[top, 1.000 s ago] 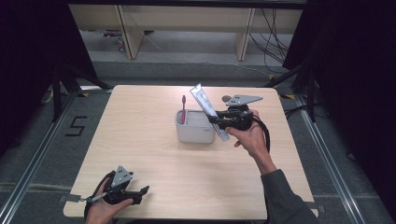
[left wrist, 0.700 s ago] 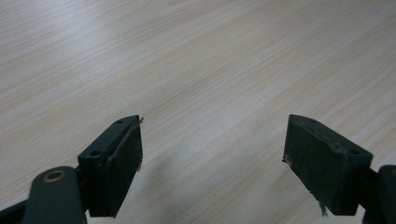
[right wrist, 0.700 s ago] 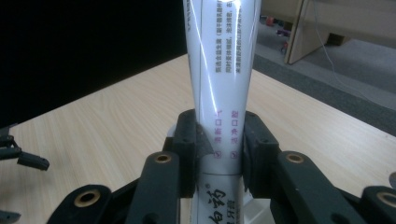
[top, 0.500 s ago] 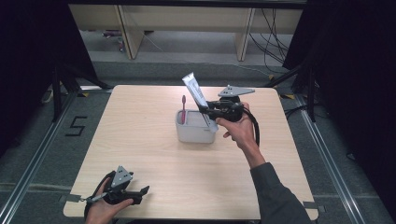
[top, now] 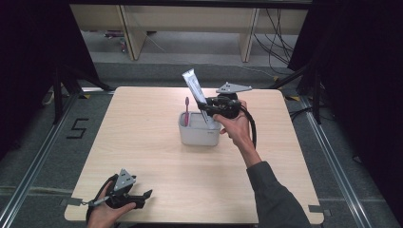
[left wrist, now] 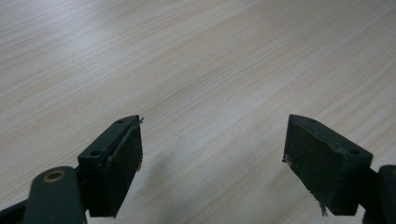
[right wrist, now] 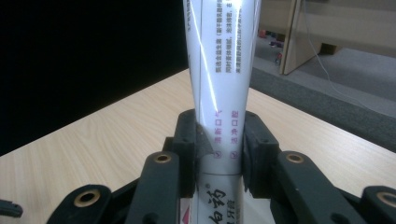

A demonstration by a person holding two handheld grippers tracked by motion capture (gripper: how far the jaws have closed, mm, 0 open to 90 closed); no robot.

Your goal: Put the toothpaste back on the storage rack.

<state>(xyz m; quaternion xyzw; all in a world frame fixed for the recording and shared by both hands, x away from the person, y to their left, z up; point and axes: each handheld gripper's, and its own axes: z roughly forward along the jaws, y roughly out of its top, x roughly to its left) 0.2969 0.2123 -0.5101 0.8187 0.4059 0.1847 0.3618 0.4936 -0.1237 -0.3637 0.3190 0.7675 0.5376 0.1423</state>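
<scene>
Now the right gripper (top: pixel 207 108) has moved to the left compared with a second ago, and it stands just over the right end of the white holder (top: pixel 199 134) in the middle of the table (top: pixel 142 156). Its jaws are closed tightly on the toothpaste tube (top: pixel 194 87), near the lower part of the tube. Earlier the tube was beside the holder and leaned more; at this moment it is more upright, with the flat end pointing up and a little to the left, and its lower end seems to be already inside the holder or at the rim. I cannot tell if it touches the bottom. In the right gripper view the tube (right wrist: pixel 219 84) rises straight between the two black jaws.

A pink toothbrush (top: pixel 187 111) stands in the left part of the holder, apart from the tube.

I think this means the placing is almost finished: what remains is to lower the tube a little and let it go.

The left gripper (top: pixel 145 194) rests at the near left corner of the table, the same place as before, with jaws wide apart and nothing between them.
</scene>
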